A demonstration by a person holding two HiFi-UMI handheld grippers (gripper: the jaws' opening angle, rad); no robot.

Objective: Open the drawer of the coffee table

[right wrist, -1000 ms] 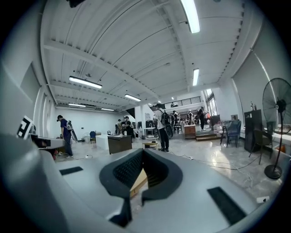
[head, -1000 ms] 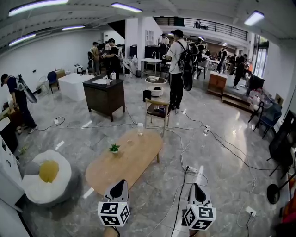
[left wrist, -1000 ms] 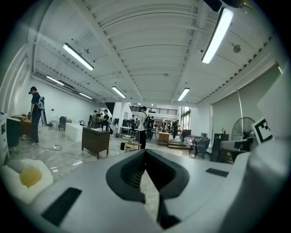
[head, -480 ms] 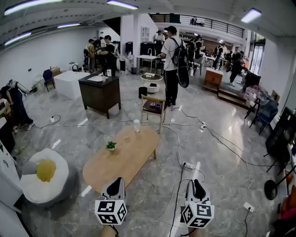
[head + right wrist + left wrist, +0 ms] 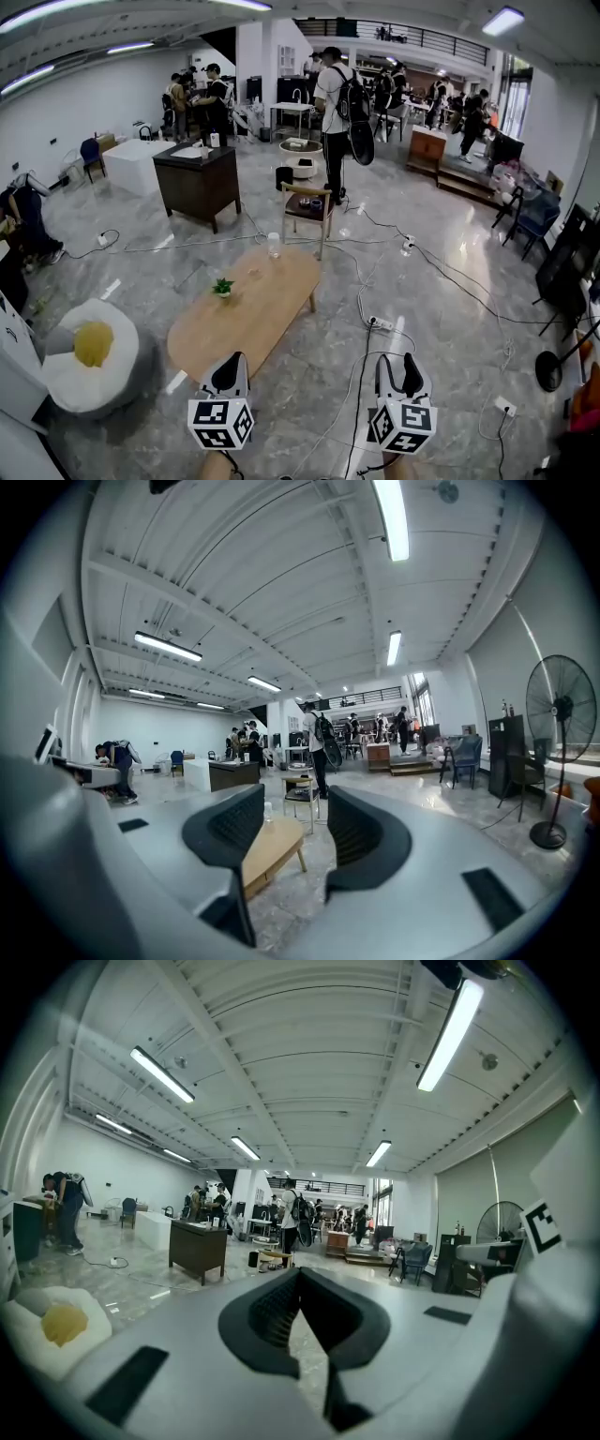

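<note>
Both level — left claw (image 5: pixel 234 360) closed, right claw (image 5: pixel 397 364) just opening, empty.

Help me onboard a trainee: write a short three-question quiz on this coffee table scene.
1. True or false: the right gripper is clamped on the coffee table.
2. What else stands on the table with the clear container? A) small plant B) laptop C) lamp
3. Fill in: the left gripper has its jaws ___.
Key: 1 false; its jaws, just opening, are apart with nothing between them. 2 A. 3 shut.
</note>
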